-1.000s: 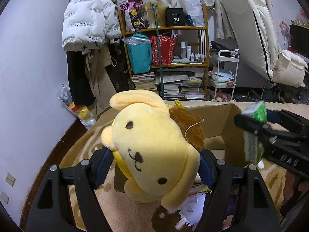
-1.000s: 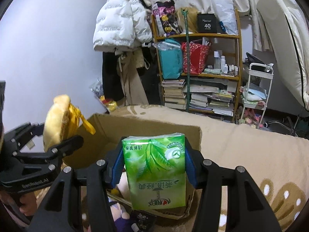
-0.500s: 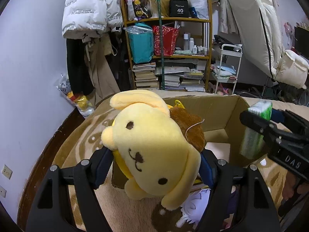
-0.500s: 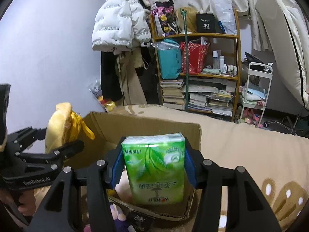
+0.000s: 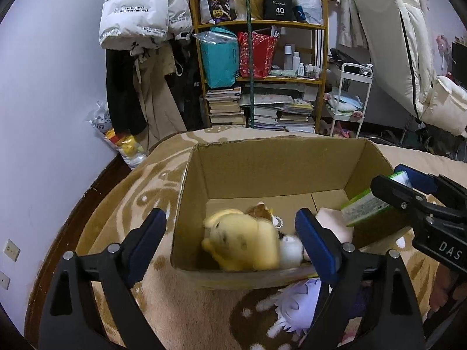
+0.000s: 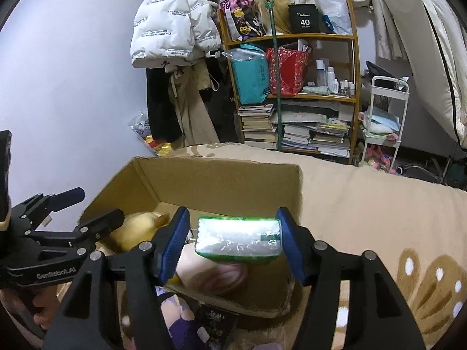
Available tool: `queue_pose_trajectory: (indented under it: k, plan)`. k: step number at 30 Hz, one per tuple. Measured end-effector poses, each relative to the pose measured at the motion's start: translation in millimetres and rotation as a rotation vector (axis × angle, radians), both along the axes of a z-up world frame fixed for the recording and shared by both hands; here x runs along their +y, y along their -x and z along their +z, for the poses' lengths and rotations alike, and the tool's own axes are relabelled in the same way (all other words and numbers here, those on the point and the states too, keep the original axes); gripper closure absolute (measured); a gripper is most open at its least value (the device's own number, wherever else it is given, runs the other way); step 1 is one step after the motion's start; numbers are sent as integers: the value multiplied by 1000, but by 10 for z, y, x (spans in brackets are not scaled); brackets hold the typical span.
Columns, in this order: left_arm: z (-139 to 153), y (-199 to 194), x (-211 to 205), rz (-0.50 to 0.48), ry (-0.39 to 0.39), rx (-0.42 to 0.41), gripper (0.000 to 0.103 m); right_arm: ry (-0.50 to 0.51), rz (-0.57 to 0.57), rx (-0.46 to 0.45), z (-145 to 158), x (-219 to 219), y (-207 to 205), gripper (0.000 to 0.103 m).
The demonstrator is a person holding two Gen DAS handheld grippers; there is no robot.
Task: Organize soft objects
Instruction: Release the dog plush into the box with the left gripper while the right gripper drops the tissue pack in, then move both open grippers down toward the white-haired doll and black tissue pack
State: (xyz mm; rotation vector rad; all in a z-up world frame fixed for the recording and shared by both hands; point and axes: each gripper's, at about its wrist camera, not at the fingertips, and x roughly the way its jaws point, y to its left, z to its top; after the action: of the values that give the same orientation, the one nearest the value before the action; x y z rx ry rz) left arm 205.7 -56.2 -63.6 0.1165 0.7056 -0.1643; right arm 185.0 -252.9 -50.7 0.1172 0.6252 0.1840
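The yellow dog plush (image 5: 242,242) lies blurred inside the open cardboard box (image 5: 277,169), below and between the fingers of my left gripper (image 5: 230,233). That gripper's jaws are opening and hold nothing. In the right wrist view the green tissue pack (image 6: 238,239) hangs tipped forward over the box (image 6: 216,163), between the pads of my right gripper (image 6: 233,233). Those jaws are opening too, with a gap at the left pad. The left gripper (image 6: 96,204) shows at the left, above the yellow plush (image 6: 137,227). The right gripper (image 5: 408,192) and the pack (image 5: 367,207) show at the box's right wall.
A pink soft thing (image 6: 221,274) and a white plush (image 5: 289,245) also lie in the box. A purple plush (image 5: 294,300) and a dark packet (image 6: 216,320) lie on the beige blanket (image 6: 364,204) in front. A crowded shelf (image 5: 259,73) stands behind.
The left gripper has let go of the yellow plush, which dropped into the box. The right jaws have widened and the tissue pack has tipped forward between them.
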Motion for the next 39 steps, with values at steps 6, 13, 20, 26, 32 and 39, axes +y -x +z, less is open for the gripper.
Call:
queue_pose_trajectory:
  k: [6, 13, 20, 26, 32, 39]
  plan:
    - [-11, 33, 120, 24, 43, 37, 7, 3, -2, -10, 80, 11, 128, 31]
    - [69, 180, 243, 51, 60, 29, 7, 3, 7, -26, 171, 30, 333, 23]
    - [159, 417, 237, 55, 31, 14, 6, -5, -16, -26, 258, -13, 557, 10]
    - [242, 672, 193, 49, 4, -37, 4, -41, -44, -14, 266, -78, 740, 1]
    - [290, 861, 166, 25, -13, -32, 4, -14, -33, 13, 223, -1, 904, 1]
    - [281, 1030, 162, -20, 4, 38, 4, 9, -18, 27, 201, 61, 1093, 1]
